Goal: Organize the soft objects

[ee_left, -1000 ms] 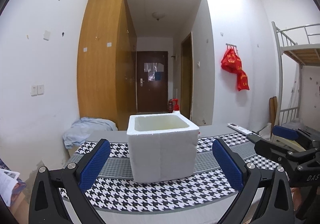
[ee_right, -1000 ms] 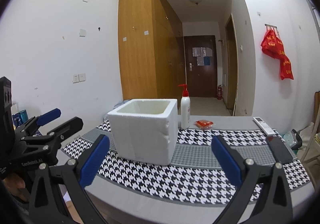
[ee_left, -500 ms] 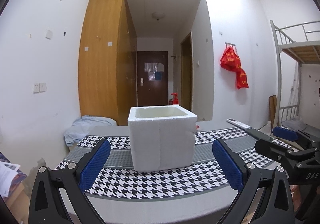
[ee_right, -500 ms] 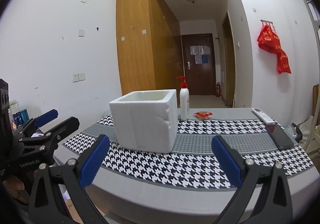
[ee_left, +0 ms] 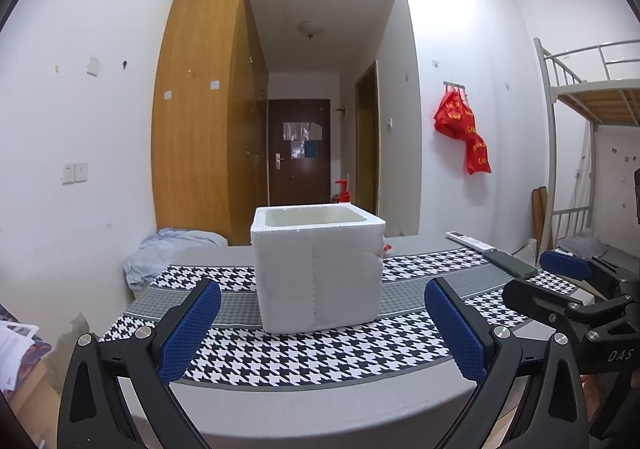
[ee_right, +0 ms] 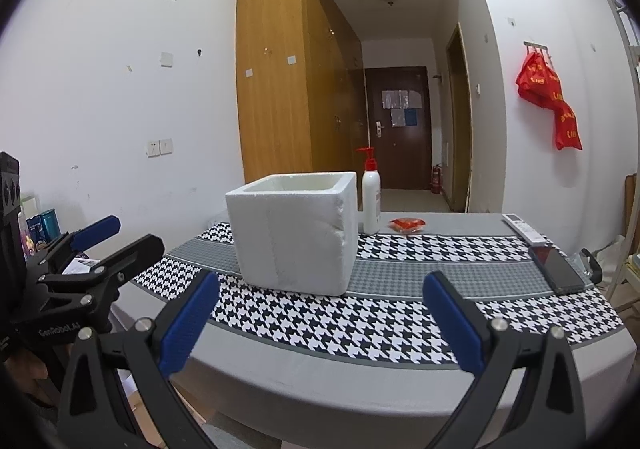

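- Left tool point(ee_left: 322, 323) is seen spread wide and empty in the left wrist view, held at the near edge of the tabletop point(ee_left: 320, 405). A foam box point(ee_left: 318, 269) is seen straight ahead on the houndstooth cloth point(ee_left: 320, 353), well apart from the blue pads point(ee_left: 191, 327). A pale blue cloth heap point(ee_left: 160, 253) is seen beyond the tabletop's far left corner. The right tool point(ee_left: 568, 289) is seen at the right edge.
- Right tool point(ee_right: 320, 323) is likewise shown spread and empty in the right wrist view. The box point(ee_right: 294, 233) is placed ahead and left; a pump bottle point(ee_right: 371, 201) is stood just behind it, a red packet point(ee_right: 407, 225) beside that. A remote point(ee_right: 523, 228) and phone point(ee_right: 558, 269) are laid at right. The left tool point(ee_right: 108, 245) is seen at left, jaws apart.
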Demonstrator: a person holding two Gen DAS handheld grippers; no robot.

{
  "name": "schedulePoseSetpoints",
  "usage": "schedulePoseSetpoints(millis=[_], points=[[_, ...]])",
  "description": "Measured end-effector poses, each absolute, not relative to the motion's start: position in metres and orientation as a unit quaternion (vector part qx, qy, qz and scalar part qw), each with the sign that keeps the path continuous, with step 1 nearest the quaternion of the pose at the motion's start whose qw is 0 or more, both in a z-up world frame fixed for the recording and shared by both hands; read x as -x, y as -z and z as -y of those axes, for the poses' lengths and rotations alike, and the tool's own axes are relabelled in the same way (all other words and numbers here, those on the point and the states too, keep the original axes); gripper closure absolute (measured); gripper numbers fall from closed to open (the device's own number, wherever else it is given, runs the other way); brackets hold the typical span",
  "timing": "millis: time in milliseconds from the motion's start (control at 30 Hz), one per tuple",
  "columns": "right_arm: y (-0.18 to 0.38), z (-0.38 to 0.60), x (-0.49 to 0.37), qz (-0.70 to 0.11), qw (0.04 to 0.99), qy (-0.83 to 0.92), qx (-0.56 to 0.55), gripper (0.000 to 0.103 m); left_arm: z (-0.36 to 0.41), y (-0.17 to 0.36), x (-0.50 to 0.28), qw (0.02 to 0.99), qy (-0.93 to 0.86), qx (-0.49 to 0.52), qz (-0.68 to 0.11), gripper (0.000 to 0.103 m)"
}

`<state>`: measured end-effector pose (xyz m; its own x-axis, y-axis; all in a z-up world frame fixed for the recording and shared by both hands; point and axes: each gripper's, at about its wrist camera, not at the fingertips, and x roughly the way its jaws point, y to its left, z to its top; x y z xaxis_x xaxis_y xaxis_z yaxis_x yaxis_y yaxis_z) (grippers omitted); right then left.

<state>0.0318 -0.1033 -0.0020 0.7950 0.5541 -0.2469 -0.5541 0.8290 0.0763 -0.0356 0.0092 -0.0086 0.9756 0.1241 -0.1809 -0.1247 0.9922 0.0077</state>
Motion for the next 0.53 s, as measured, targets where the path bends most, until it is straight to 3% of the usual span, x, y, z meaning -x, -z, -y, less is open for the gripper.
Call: schedulePoseSetpoints(millis=[533], points=[[0.0036,0.1065,-0.0318,-0.135,0.946,-0.294,-0.001,0.000,-0.0022,0.0115,0.0346,0.994,-0.058,-0.007,-0.096,0.001]])
